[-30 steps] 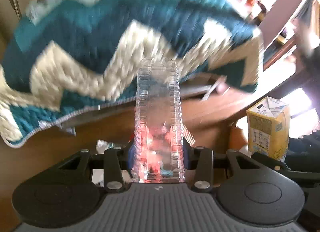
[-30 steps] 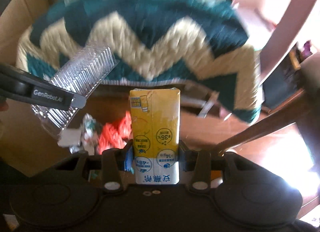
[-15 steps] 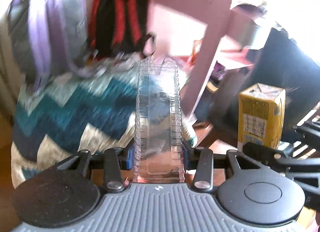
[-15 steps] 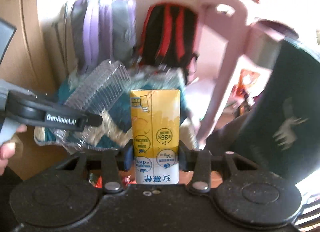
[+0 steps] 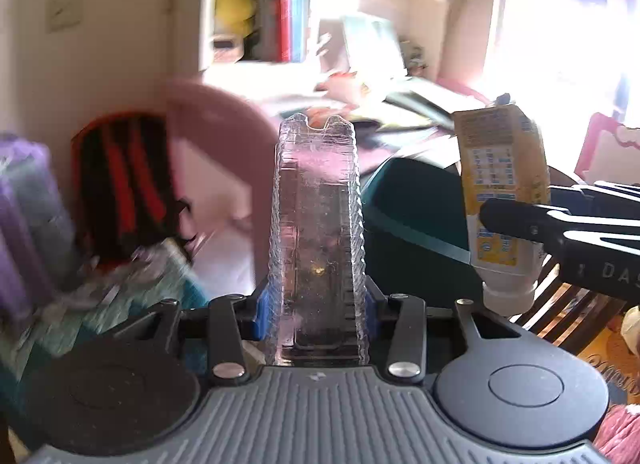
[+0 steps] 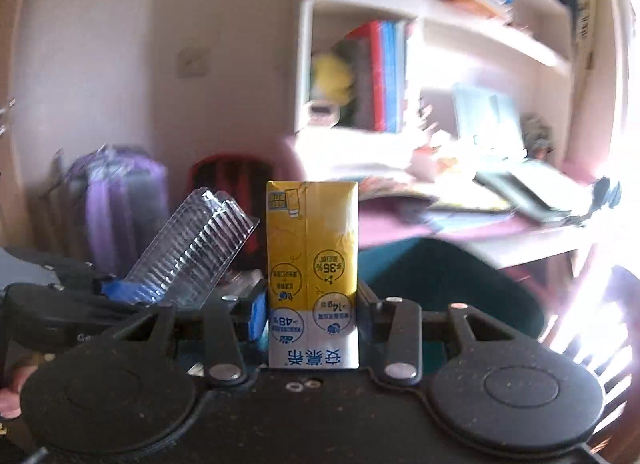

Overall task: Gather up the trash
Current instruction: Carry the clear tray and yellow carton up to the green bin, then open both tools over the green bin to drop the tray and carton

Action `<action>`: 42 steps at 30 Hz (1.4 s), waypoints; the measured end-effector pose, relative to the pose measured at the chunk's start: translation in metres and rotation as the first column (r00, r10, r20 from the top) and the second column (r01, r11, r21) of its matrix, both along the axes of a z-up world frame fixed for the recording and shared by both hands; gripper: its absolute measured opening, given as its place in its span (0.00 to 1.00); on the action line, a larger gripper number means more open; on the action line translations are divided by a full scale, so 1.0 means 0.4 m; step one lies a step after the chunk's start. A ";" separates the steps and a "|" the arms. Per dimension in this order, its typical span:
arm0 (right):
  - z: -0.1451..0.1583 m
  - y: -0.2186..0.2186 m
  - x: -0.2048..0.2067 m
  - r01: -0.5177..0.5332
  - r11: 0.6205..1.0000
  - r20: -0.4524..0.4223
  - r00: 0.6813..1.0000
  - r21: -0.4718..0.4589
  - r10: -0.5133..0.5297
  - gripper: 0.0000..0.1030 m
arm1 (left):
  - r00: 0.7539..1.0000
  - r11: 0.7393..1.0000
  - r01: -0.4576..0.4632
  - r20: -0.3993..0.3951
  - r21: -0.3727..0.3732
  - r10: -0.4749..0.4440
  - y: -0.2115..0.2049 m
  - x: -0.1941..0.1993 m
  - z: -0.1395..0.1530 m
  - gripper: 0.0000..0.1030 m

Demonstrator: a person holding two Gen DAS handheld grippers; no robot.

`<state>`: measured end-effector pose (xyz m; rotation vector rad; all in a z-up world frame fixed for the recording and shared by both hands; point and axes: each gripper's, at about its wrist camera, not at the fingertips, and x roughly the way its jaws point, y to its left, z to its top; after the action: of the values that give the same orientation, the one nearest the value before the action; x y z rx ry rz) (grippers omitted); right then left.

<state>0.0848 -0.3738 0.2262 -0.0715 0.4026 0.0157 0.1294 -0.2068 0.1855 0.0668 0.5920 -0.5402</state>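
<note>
Left claw [image 5: 318,304] gripping clear plastic clamshell [image 5: 318,232], right claw [image 6: 310,314] gripping yellow drink carton [image 6: 312,264]; carrying both, keeping squeeze steady, clamshell crushing easily.

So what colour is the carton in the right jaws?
Yellow with a white base, clearest in the right wrist view: carton.

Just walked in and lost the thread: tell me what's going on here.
A person is collecting trash with a handheld claw in each hand. The left claw is shut on a clear ribbed plastic container. The right claw is shut on a yellow drink carton, held upside down. Both are held up in the air, side by side, facing a cluttered desk and bookshelf. No bin is in view.
</note>
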 end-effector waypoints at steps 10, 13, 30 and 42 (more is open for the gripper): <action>-0.019 -0.169 0.027 0.149 0.989 -0.001 0.989 0.013 -0.149 0.41 | 0.995 0.997 0.082 0.054 0.002 -0.082 -0.240 0.070 0.094 0.42; -0.045 -0.202 0.051 0.176 0.984 -0.019 0.984 0.019 -0.175 0.41 | 0.994 0.995 0.104 0.026 -0.005 -0.104 -0.295 0.100 0.078 0.42; -0.209 -0.282 0.191 0.181 0.983 -0.237 0.955 -0.014 -0.179 0.41 | 0.974 0.976 0.162 -0.180 0.148 -0.134 -0.520 0.287 -0.118 0.43; -0.205 -0.288 0.187 0.189 0.982 -0.243 0.952 -0.008 -0.185 0.50 | 0.971 0.968 0.178 -0.193 0.176 -0.144 -0.519 0.288 -0.126 0.64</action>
<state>0.1597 -0.4892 0.1442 -0.0154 0.6530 -0.1611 0.2446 -0.4145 0.1351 0.2541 0.8188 -0.6505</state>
